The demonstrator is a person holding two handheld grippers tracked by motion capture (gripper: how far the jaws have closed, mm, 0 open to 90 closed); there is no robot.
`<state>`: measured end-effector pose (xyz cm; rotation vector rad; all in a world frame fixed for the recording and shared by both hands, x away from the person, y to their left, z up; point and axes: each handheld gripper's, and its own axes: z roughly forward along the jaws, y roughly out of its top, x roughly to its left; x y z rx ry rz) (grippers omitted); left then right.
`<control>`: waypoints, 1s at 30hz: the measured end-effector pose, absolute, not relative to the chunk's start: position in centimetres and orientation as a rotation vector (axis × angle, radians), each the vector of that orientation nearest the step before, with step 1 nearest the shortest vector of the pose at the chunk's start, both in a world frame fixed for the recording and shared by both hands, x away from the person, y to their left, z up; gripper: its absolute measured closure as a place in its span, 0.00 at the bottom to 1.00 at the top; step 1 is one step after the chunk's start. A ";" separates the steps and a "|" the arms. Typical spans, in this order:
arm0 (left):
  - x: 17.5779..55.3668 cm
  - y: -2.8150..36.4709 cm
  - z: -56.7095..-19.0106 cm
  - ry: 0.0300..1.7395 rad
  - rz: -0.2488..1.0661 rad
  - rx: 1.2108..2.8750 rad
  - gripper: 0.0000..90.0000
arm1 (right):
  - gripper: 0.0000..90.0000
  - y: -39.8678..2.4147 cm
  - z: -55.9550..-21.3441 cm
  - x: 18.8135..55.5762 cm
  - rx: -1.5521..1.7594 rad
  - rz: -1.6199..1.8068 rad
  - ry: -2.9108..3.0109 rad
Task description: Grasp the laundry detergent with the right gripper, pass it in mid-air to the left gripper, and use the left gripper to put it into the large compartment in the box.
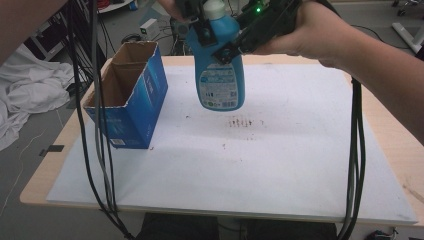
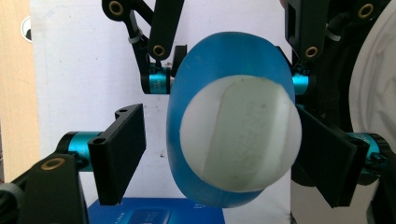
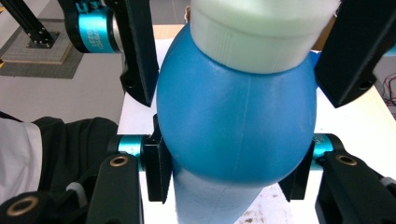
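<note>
Overhead, right tool (image 1: 227, 47) clamps bottle (image 1: 220, 75); left tool (image 2: 215, 154) wide; stained table (image 1: 280, 165).

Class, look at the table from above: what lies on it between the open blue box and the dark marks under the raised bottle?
Nothing: in the high view the white table cover is bare between the blue box and the dark marks.

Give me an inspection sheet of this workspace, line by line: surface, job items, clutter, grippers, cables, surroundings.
Surface: white mat on a wooden table, with dark specks near its middle.
Job's things: blue bottle with white cap, held in the air above the mat.
Clutter: open blue cardboard box at the left.
Grippers: right gripper clamps the bottle's body; left gripper straddles the cap, its left pad apart from it.
Cables: black cables hang on both sides.
Surroundings: white cloth on the floor at the left.
</note>
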<state>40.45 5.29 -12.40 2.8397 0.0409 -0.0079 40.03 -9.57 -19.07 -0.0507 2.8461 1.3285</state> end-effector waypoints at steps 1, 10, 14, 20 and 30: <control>40.5 5.3 -12.4 0.036 -0.006 2.843 0.23 | 0.51 -9.6 -19.1 40.0 -0.050 1.330 2.845; 40.4 5.1 -12.5 0.036 0.004 2.848 0.27 | 0.51 -9.5 -19.1 40.1 -0.069 1.340 2.823; 40.4 5.2 -12.5 0.035 0.006 2.845 0.29 | 0.51 -9.5 -19.0 40.1 -0.065 1.341 2.827; 40.4 5.1 -12.4 0.031 0.009 2.850 0.30 | 0.51 -9.4 -19.1 40.1 -0.066 1.337 2.826; 40.5 5.2 -12.5 0.037 0.011 2.852 0.31 | 0.51 -9.6 -19.1 40.0 -0.040 1.325 2.838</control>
